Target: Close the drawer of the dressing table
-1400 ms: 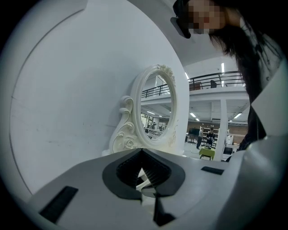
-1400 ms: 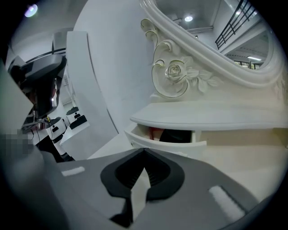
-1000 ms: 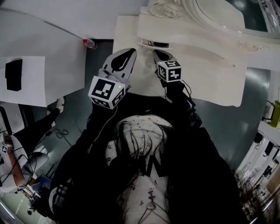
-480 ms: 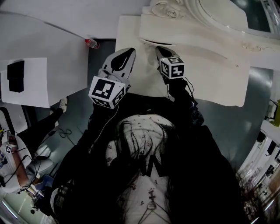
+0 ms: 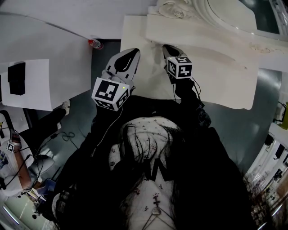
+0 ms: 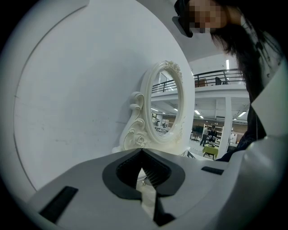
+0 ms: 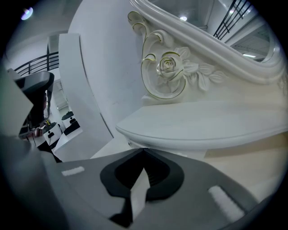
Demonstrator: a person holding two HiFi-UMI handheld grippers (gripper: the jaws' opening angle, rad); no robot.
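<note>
The white dressing table fills the top of the head view, its oval mirror at the back. A raised shelf runs under the mirror, and the drawer sits beneath its curved edge. My right gripper is shut and empty, its tip right up against that drawer front, which it hides in the head view. The pale drawer face shows just beyond the shut right gripper. My left gripper hovers shut and empty over the table's left end. The left gripper points toward the mirror.
A red-capped bottle lies on the floor left of the dressing table. A white table with a black object stands at the left. Cables trail on the floor. A white wall panel stands close beside the left gripper.
My right gripper has moved forward and slightly right toward the shelf. The dark drawer gap seen beside its tip earlier has narrowed and no longer shows. The left gripper has barely moved.
</note>
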